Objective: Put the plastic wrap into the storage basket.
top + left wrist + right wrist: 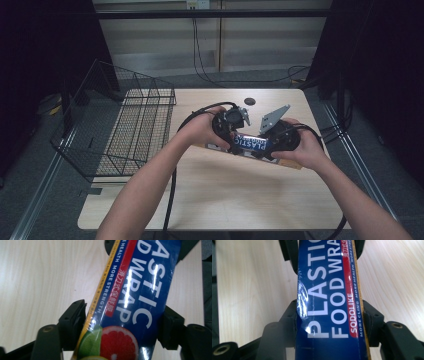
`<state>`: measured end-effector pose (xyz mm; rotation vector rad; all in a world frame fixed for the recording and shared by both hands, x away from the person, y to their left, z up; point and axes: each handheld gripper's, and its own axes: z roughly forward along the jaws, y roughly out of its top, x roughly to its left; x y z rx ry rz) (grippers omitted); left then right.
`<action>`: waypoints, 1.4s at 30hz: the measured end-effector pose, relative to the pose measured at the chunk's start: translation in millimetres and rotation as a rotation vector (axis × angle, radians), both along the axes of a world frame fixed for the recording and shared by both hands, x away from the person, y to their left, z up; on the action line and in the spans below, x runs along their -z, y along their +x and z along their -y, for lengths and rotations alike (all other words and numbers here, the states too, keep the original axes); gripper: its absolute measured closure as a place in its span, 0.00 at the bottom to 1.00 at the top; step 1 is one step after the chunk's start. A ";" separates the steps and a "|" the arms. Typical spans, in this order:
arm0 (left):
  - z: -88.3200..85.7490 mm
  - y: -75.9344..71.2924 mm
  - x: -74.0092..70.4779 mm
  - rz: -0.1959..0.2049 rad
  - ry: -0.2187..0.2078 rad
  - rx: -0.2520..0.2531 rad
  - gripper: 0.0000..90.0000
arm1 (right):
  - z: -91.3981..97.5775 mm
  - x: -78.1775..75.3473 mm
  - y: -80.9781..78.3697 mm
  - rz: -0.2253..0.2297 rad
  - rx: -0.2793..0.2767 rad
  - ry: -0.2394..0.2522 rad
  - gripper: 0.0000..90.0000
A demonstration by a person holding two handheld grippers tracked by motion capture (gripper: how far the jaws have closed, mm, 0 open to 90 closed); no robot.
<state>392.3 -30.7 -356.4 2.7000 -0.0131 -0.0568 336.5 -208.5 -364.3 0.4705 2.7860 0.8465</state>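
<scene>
Left claw [235, 142] and right claw [270, 145] both clamp the plastic wrap box [250, 144], held level above the bench [210, 195] centre.

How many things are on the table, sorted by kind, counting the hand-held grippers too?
Plastic wrap box: 1
Wire basket: 1
Dark round disc: 1
Hand-held grippers, left hand-held gripper and right hand-held gripper: 2
Total: 5

Right claw [329, 322] clamped on blue plastic wrap box [327, 297] above wooden table [249, 285].
</scene>
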 end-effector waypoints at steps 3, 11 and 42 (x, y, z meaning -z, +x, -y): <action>4.5 -11.2 -5.9 0.008 0.037 -0.026 0.41 | 4.2 -0.4 2.9 -0.019 -0.068 0.018 0.48; -3.2 -13.1 -16.5 -0.030 0.097 -0.194 0.48 | 14.0 -4.0 7.0 0.008 0.013 0.083 0.12; -77.6 25.2 -66.1 -0.076 0.033 -0.696 0.49 | 55.0 9.0 -13.2 0.027 0.203 0.205 0.00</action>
